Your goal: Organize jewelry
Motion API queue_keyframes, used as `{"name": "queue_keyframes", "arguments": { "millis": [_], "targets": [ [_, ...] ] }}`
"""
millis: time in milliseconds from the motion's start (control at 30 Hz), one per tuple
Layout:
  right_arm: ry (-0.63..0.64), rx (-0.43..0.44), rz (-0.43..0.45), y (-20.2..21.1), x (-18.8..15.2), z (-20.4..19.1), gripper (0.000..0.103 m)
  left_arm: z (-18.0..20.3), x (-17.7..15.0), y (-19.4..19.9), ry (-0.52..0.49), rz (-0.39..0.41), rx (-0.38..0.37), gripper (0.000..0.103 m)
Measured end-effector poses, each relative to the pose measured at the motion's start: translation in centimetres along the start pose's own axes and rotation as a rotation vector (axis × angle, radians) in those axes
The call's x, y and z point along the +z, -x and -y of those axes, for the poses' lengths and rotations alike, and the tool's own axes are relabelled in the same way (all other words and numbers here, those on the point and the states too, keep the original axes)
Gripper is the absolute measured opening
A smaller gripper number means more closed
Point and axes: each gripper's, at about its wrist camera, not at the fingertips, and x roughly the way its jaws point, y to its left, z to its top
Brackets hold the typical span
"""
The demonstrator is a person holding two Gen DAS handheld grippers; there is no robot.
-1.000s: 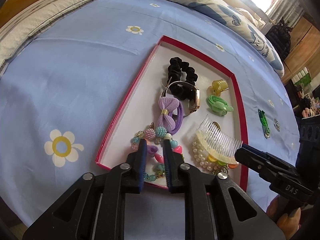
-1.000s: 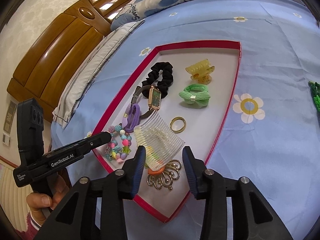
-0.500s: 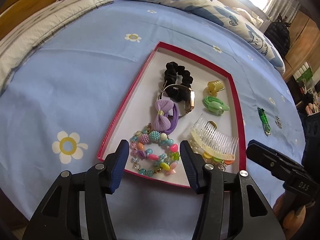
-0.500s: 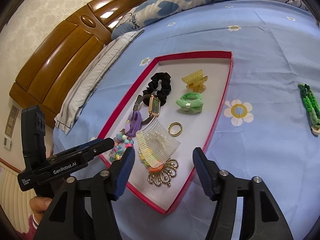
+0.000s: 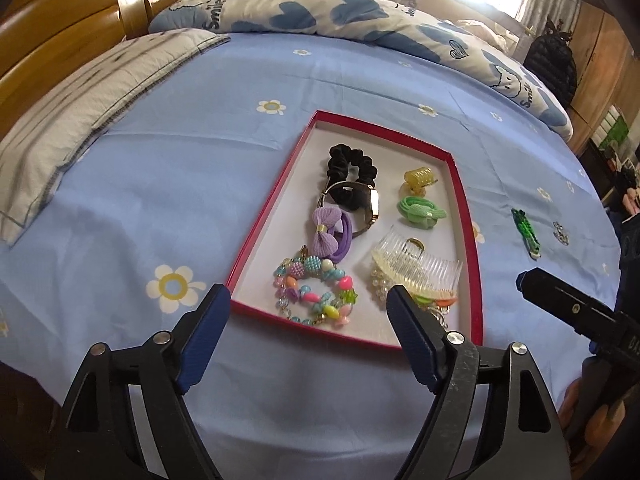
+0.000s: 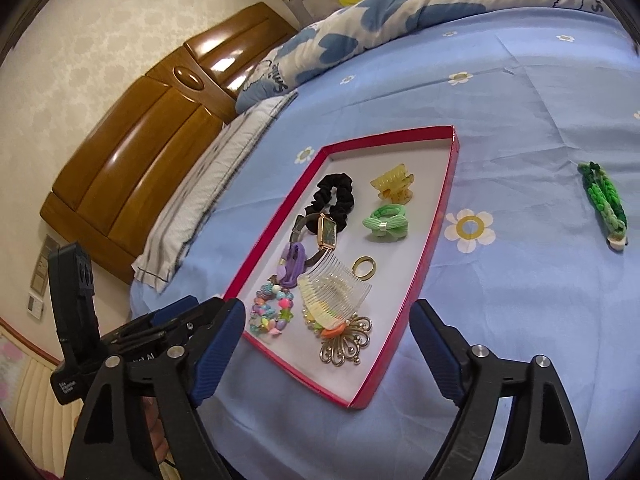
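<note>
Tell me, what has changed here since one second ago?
Both tongs opened wide and drew back from the red tray. The left tongs let go of the bead bracelet, which now lies in the tray. The right tongs left the comb. Other pieces stayed put.

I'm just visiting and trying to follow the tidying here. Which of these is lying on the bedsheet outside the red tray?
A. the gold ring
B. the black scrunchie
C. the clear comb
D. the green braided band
D: the green braided band lies on the blue bedsheet, apart from the red tray, while the scrunchie, ring and comb are all inside it.
</note>
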Motion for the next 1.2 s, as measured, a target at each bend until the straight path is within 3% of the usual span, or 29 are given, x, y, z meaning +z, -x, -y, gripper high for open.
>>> {"name": "queue_keyframes", "arguments": {
  "millis": [333,567,800,900,967,1033,1100,1200],
  "targets": [
    [-0.027,0.049,0.021,1.6,-2.0,0.3,0.089,-0.7,-2.1,1.5,0.066,-0.011,-0.039,0.082],
    [0.115,-0.015,0.074,4.2,-3.2,-2.0,0.089,-0.7,-3.6,4.1,0.055,0.027,-0.01,0.082],
    [0.266,-0.133,0.145,6.9,-3.4,-4.6,0.096,-0.2,-3.8,7.6,0.031,0.133,0.041,0.086],
    [0.322,-0.172,0.175,8.2,-3.3,-5.6,0.096,0.4,-3.3,9.7,-0.004,0.206,0.055,0.096],
    [0.365,-0.201,0.224,9.7,-3.1,-6.7,0.096,0.9,-2.8,11.2,-0.033,0.257,0.065,0.103],
    [0.4,-0.219,0.293,11.2,-3.0,-7.6,0.103,1.3,-2.5,12.0,-0.054,0.292,0.082,0.103],
    [0.405,-0.204,0.322,11.5,-2.8,-7.8,0.103,1.6,-2.4,11.8,-0.068,0.306,0.085,0.103],
    [0.364,-0.207,0.209,9.1,-2.8,-6.6,0.103,1.5,-2.8,10.5,-0.07,0.28,0.087,0.103]
  ]
}}
